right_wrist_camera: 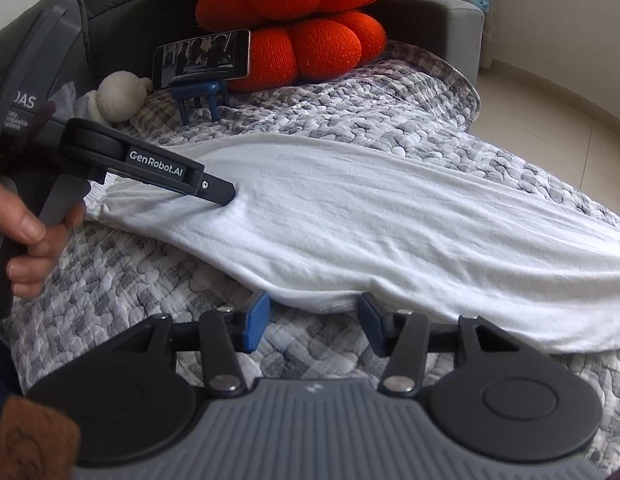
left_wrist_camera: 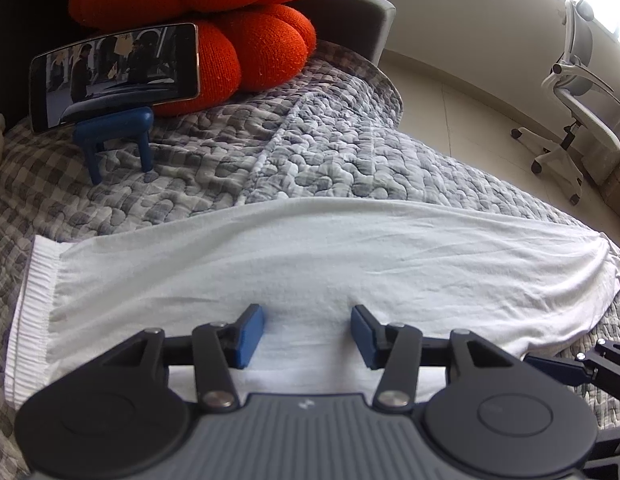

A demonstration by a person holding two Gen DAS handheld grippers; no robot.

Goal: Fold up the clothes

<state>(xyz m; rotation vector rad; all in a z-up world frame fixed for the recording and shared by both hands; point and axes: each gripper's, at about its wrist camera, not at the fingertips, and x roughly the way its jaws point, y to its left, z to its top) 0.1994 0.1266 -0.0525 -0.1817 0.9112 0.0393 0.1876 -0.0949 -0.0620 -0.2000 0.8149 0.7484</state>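
Observation:
A white garment (left_wrist_camera: 310,256) lies stretched out in a long band on the grey checked quilt (left_wrist_camera: 330,152), its ribbed hem (left_wrist_camera: 34,288) at the left end. My left gripper (left_wrist_camera: 308,334) rests low over the cloth near its front edge, open, with only flat fabric between the blue pads (left_wrist_camera: 252,336). In the right wrist view the same left gripper (right_wrist_camera: 228,196) touches the white garment (right_wrist_camera: 390,232) near its left end, held by a hand (right_wrist_camera: 30,240). My right gripper (right_wrist_camera: 314,320) is open at the garment's near edge, which lies between its tips unpinched.
A phone (left_wrist_camera: 114,76) on a blue stand (left_wrist_camera: 114,136) leans against an orange knotted cushion (left_wrist_camera: 238,40) at the back. A white plush toy (right_wrist_camera: 118,96) sits beside it. A white office chair (left_wrist_camera: 578,92) stands on the floor beyond the quilt's right edge.

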